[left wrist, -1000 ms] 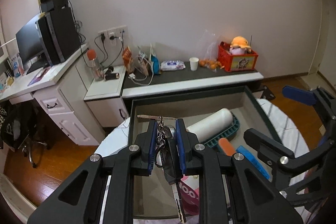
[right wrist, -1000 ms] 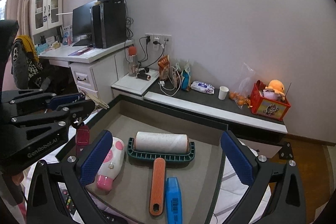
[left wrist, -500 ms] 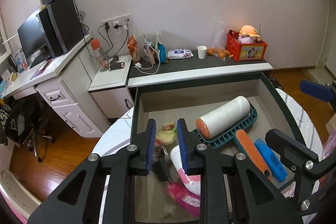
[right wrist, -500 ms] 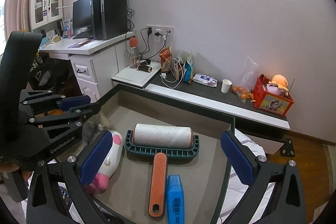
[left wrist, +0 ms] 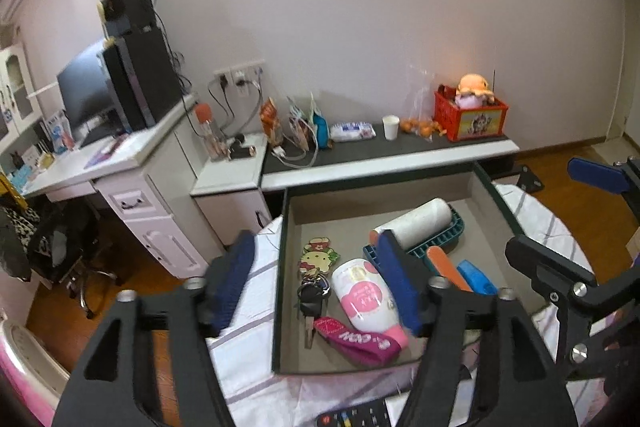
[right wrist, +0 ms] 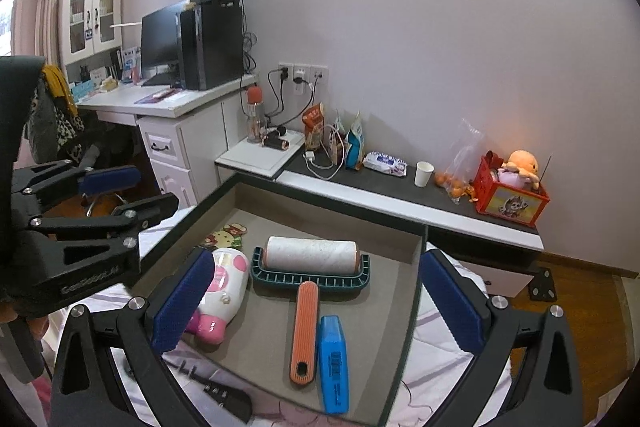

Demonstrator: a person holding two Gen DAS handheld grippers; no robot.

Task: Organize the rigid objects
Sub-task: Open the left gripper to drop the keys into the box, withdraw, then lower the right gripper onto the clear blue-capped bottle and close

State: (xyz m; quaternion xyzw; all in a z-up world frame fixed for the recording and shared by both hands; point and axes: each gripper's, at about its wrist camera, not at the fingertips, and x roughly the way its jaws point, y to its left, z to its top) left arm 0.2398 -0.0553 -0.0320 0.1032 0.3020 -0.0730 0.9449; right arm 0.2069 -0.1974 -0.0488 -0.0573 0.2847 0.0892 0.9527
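Hovering above the near left corner of the grey tray [left wrist: 280,291], left gripper [left wrist: 316,279] spread wide with nothing between its blue pads. Lying in the tray just ahead of and below those pads: key bunch [left wrist: 310,297] with a cartoon charm [left wrist: 318,259] at its far end and a magenta strap [left wrist: 356,339] at its near end, touching the left side of the white-and-pink bottle [left wrist: 366,301]. Beyond the right pad: lint roller [left wrist: 416,223] resting in its teal cradle [left wrist: 456,231], orange handle [left wrist: 442,263] pointing back toward the claw, blue case [left wrist: 476,277] just beside that handle.

Held over the near edge of the same tray [right wrist: 408,311], right gripper [right wrist: 316,303] likewise spread wide and empty. Between its pads, from left to right: bottle [right wrist: 224,291], orange handle [right wrist: 305,331], blue case [right wrist: 333,363] touching the handle's side. Farther ahead: roller [right wrist: 312,255] across its cradle [right wrist: 312,279]. Off to the left at pad height: the other claw [right wrist: 120,195]. Below the left pad, on the striped cloth [right wrist: 436,339]: a black remote [right wrist: 226,397].
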